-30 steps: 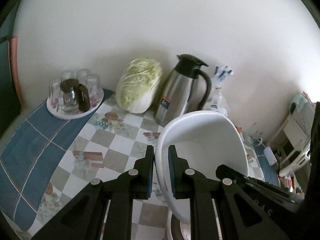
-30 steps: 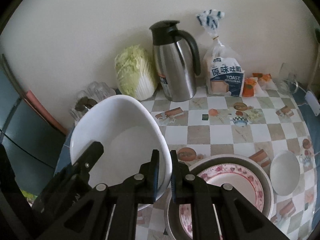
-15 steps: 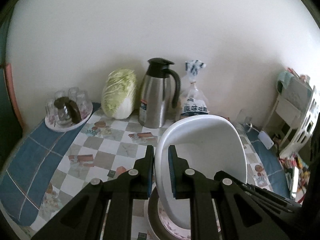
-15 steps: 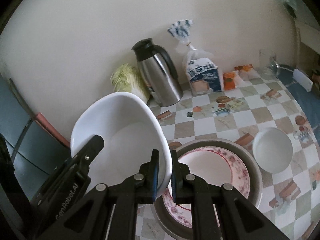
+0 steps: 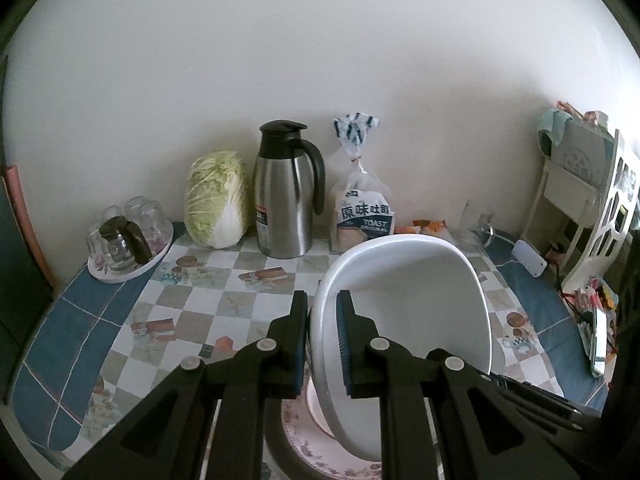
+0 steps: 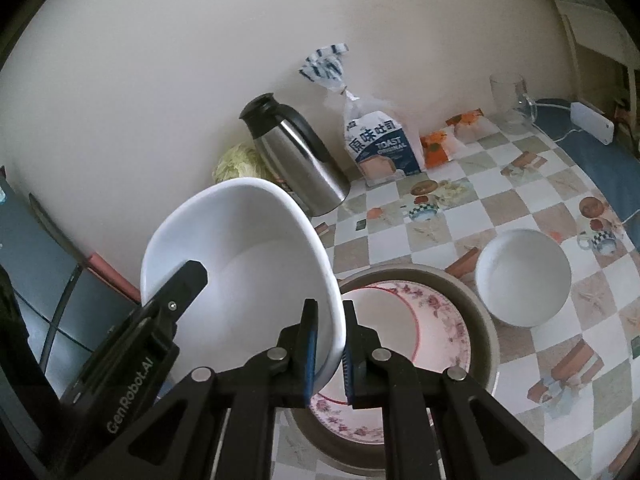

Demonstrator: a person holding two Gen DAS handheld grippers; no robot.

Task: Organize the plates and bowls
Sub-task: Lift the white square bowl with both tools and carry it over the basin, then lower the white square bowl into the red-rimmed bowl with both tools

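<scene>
The desk [image 6: 520, 184] wears a glossy oilcloth of beige and white checks with a blue border. Over it, tilted on edge, hangs a large white bowl [image 6: 240, 264], smooth, deep and glazed, held from both sides above a stack of plates. The left gripper [image 5: 322, 344] has its jaws clamped on one side of the bowl's rim, one blue pad inside the wall and one outside. The right gripper [image 6: 329, 350] has its jaws pressed together on the opposite rim the same way. Beneath sits a wide grey-brown plate [image 6: 480, 320] carrying a white plate with a pink flower border [image 6: 436, 320]. Just beside them rests a small white bowl [image 6: 522, 276], upright. Against the wall stand a steel jug [image 5: 286, 208], a ribbed napa cabbage [image 5: 216, 200] and a bagged toast loaf [image 5: 364, 216].
</scene>
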